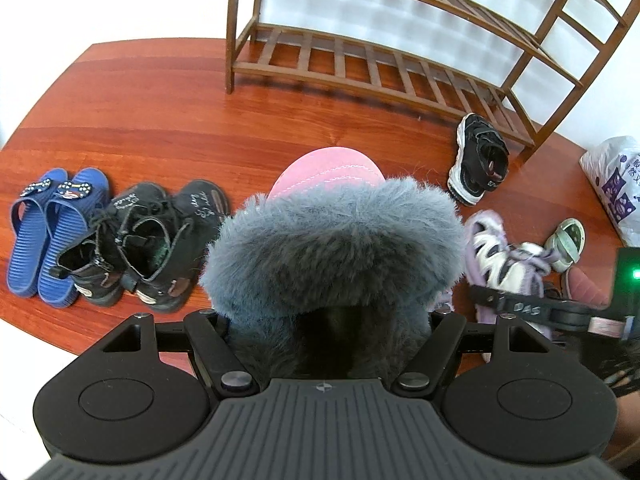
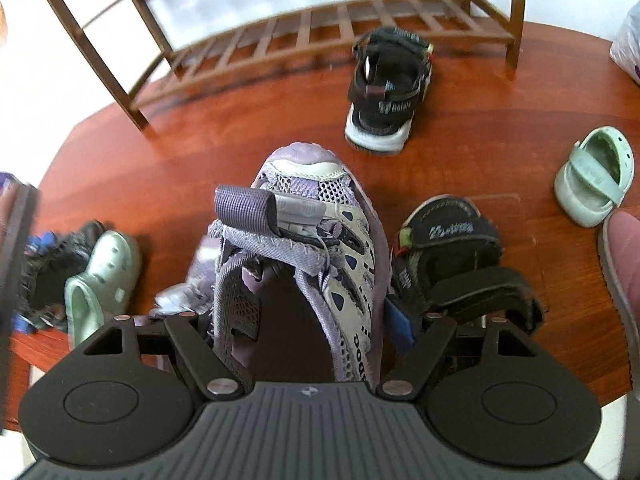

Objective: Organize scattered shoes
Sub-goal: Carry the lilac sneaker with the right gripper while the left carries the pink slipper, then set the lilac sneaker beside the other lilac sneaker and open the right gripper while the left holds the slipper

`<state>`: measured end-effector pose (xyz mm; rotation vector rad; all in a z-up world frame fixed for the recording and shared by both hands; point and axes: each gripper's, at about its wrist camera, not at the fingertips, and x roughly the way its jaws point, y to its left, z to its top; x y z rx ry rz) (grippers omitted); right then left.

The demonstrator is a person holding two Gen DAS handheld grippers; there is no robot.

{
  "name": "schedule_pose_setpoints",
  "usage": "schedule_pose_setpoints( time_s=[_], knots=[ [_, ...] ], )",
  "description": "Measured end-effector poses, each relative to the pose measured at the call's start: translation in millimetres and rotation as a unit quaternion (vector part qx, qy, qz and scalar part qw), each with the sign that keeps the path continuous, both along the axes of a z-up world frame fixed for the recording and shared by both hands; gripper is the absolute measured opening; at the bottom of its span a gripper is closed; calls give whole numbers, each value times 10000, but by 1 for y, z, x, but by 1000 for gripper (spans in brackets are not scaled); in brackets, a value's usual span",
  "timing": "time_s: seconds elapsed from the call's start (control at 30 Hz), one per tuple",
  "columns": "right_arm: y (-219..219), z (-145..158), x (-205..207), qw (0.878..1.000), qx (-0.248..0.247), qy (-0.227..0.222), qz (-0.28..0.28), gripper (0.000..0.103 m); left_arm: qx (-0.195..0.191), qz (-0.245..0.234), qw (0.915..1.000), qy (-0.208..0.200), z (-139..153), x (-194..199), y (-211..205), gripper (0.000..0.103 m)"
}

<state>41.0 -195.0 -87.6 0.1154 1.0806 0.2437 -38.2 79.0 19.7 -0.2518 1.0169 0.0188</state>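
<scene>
My left gripper (image 1: 328,312) is shut on a pink slipper-boot (image 1: 332,176) with a grey fur collar, held above the red wooden floor; the fur hides the fingertips. In the right wrist view my right gripper (image 2: 296,300) is shut on a lilac mesh sneaker (image 2: 308,216), toe pointing away, its fingertips hidden by the shoe. The same sneaker (image 1: 492,256) shows at the right of the left wrist view. A wooden shoe rack (image 1: 360,64) stands ahead, its slatted shelves bare.
Blue slippers (image 1: 52,232) and black boots (image 1: 148,240) sit paired at the left. A black sandal (image 2: 388,88) lies by the rack, another (image 2: 448,256) beside the sneaker. Two mint clogs (image 2: 596,176) (image 2: 104,276) lie apart. A plastic bag (image 1: 616,184) is far right.
</scene>
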Motion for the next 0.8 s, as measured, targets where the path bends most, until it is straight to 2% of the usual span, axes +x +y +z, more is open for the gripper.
schedule_pose_setpoints(
  time_s=[0.13,0.33,0.5,0.67,0.8],
  knots=[
    [8,-23,6,9993,-320,146,136,81,-18,-12,10000,-25,1,1,3,73],
    [22,-36,4,9957,-854,80,357,82,-62,-55,10000,-25,1,2,0,74],
    [31,-42,4,9937,-993,129,512,81,-74,-65,9999,-33,2,4,-4,74],
    [28,-33,6,9929,-1015,-25,614,84,-63,-102,9999,-37,4,9,-13,73],
    [19,-24,6,9947,-832,-40,601,87,-67,-160,9998,-37,4,14,-23,74]
  ],
)
